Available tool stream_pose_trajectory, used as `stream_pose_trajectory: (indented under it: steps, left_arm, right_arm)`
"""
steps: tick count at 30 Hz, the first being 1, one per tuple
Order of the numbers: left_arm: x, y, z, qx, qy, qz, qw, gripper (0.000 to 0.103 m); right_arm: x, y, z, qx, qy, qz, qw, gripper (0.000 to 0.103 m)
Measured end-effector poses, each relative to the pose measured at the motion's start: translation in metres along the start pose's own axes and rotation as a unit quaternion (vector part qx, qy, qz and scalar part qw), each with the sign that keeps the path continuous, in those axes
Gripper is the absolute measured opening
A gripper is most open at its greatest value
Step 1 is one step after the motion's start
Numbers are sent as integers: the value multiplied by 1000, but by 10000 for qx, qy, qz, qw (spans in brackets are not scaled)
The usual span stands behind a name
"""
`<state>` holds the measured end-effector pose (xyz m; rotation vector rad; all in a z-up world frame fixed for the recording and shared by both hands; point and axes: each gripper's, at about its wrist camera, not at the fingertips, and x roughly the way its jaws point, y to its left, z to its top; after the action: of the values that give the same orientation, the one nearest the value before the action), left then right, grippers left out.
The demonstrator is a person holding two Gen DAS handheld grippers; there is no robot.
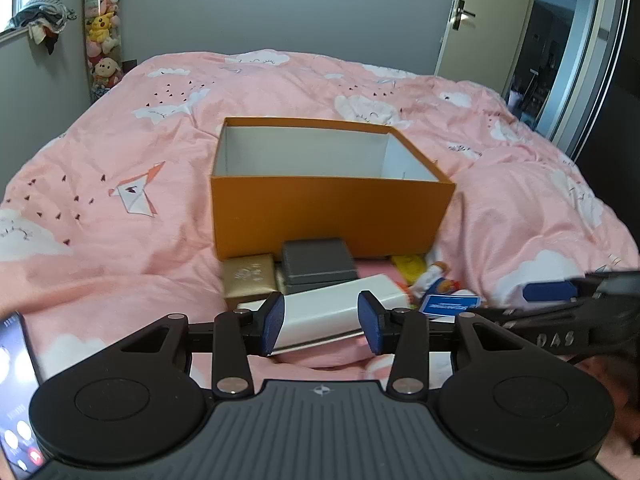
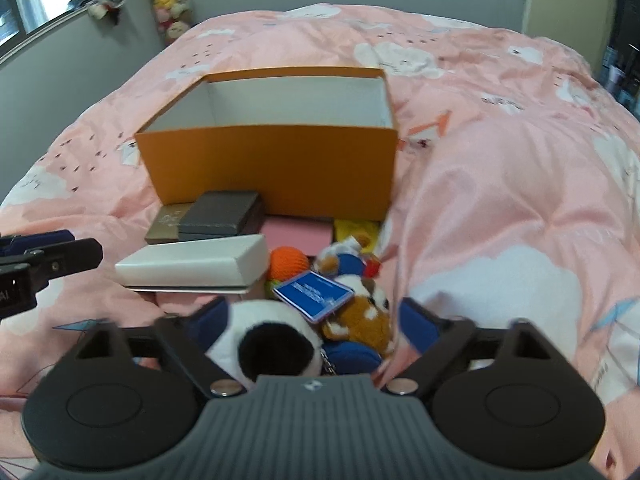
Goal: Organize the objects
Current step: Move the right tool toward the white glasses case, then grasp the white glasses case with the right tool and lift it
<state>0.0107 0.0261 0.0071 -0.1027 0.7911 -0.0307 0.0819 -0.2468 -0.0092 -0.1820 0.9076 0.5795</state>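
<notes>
— Where's the long white box (image 1: 336, 312) lying?

— On the pink quilt (image 1: 120, 160), just in front of the open orange box (image 1: 332, 208). Its long side runs across the bed, slightly slanted, the right end further from me. One end sits between the fingers of the left gripper (image 1: 323, 322).

— Is it gripped?

— The blue pads sit close on either side; I can't tell whether they press on it.

— And the right gripper (image 2: 316, 320)?

— Its fingers stand wide around a black-and-white soft toy (image 2: 268, 340). The left pad touches the fur, the right one is clear, so it's open.

— What else is in that pile?

— A grey box (image 2: 222, 216) on a gold one (image 1: 250, 280), both against the orange box. Beside the white box, an orange ball (image 2: 288, 264), a blue card (image 2: 314, 294) and a brown-and-white soft toy (image 2: 360, 320).
</notes>
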Motion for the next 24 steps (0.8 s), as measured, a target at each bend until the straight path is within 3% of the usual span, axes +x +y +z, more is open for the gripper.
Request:
stream_pose_trajectory:
  steps: [3, 7, 12, 16, 19, 24]
  left_arm:
    - [6, 12, 5, 139, 134, -39, 9998, 38]
    - [21, 28, 13, 266, 466, -261, 9982, 34]
    - [54, 50, 23, -46, 766, -145, 9969, 34]
    - [75, 64, 27, -272, 983, -252, 9945, 36]
    - [78, 65, 26, -5, 1104, -608, 9920, 41]
    - [76, 47, 18, 953, 1332, -769, 9835, 47]
  right_arm:
    - [8, 4, 14, -191, 94, 230, 9995, 75]
    - [26, 19, 35, -575, 309, 565, 9963, 55]
    - [62, 35, 62, -641, 702, 937, 9911, 54]
    - [94, 41, 78, -530, 999, 984, 9887, 54]
    - [109, 41, 81, -547, 1280, 1154, 9835, 54]
    - [105, 48, 79, -1093, 1388, 1173, 9773, 53]
